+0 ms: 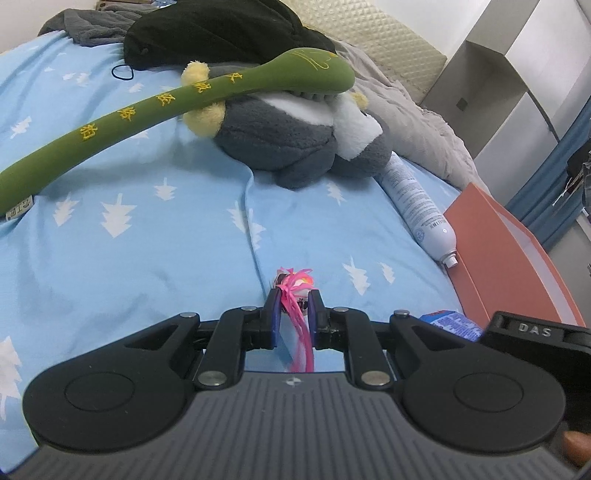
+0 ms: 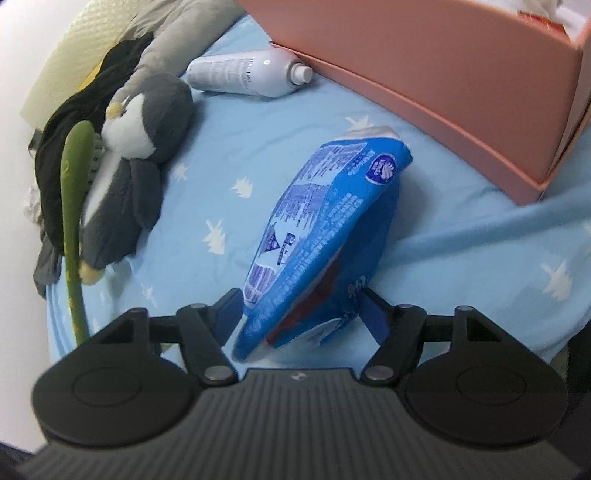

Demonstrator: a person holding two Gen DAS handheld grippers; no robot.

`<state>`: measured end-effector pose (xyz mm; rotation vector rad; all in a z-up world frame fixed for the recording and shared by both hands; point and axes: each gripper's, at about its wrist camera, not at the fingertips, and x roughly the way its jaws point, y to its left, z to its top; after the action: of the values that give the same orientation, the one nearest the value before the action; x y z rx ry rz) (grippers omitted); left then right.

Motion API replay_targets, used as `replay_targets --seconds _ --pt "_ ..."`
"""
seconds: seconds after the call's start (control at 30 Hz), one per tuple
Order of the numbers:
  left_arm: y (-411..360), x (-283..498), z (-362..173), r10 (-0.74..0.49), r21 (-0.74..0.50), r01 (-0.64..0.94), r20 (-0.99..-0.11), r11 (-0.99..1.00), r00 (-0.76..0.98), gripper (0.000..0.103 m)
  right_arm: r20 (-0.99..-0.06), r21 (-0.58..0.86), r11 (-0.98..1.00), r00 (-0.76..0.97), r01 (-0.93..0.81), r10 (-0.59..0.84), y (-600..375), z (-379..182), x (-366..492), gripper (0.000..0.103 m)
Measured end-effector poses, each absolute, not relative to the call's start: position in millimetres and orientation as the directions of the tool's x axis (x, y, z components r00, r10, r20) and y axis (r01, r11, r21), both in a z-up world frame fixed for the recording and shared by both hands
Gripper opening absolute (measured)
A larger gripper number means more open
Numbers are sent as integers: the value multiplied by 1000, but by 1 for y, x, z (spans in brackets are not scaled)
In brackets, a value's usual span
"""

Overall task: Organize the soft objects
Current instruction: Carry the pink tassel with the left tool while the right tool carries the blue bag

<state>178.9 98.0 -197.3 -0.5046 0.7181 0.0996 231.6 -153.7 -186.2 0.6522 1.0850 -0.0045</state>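
Note:
My left gripper (image 1: 293, 295) is shut on a small pink-tasselled toy (image 1: 295, 282), its pink strings hanging back between the fingers, low over the blue tree-print bedsheet (image 1: 147, 240). My right gripper (image 2: 300, 299) stands open around the lower end of a blue plastic packet (image 2: 325, 206), which lies on the sheet between its fingers. A corner of that packet (image 1: 452, 325) shows beside the left gripper. A grey and white penguin plush (image 1: 288, 136) (image 2: 136, 147) lies farther up the bed with a long green plush stick (image 1: 177, 107) (image 2: 74, 192) draped over it.
A white spray can (image 1: 417, 199) (image 2: 247, 74) lies beside an orange box (image 1: 506, 251) (image 2: 443, 74) at the bed's right edge. A black garment (image 1: 221, 29) and a grey blanket (image 1: 417, 122) are piled at the headboard. A black hair tie (image 1: 122, 72) lies on the sheet.

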Motion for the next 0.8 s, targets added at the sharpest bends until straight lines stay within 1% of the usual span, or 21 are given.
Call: replay_targets --seconds 0.03,0.07,0.2,0.23,0.27,0.47,0.7,0.8 --pt "98 178 -197 -83 -408 -256 -651 876 754 18 -815 493 812 492 311 306 -154 -188 232 69" --pt "97 178 -197 -83 -408 -255 -650 877 755 18 -812 496 813 495 306 310 -153 -189 233 61" --pt "97 177 -196 -85 -409 -248 -644 878 760 18 -808 495 823 497 280 317 -154 -191 235 49" --pt "96 176 -196 -84 -407 -247 -643 879 761 18 -807 494 826 498 271 319 -154 -190 234 48" --pt "96 176 -196 -83 -406 -246 -642 880 762 18 -805 493 831 499 259 322 -154 -189 235 43" --pt "94 175 -196 -81 -397 -242 -645 885 760 18 -805 476 867 469 148 362 -151 -184 238 41" --pt "90 176 -194 -84 -389 -228 -641 893 763 18 -820 422 905 448 56 355 -151 -176 238 38" --pt "87 175 -190 -103 -403 -206 -624 892 774 18 -826 390 921 446 8 346 -151 -172 238 38"
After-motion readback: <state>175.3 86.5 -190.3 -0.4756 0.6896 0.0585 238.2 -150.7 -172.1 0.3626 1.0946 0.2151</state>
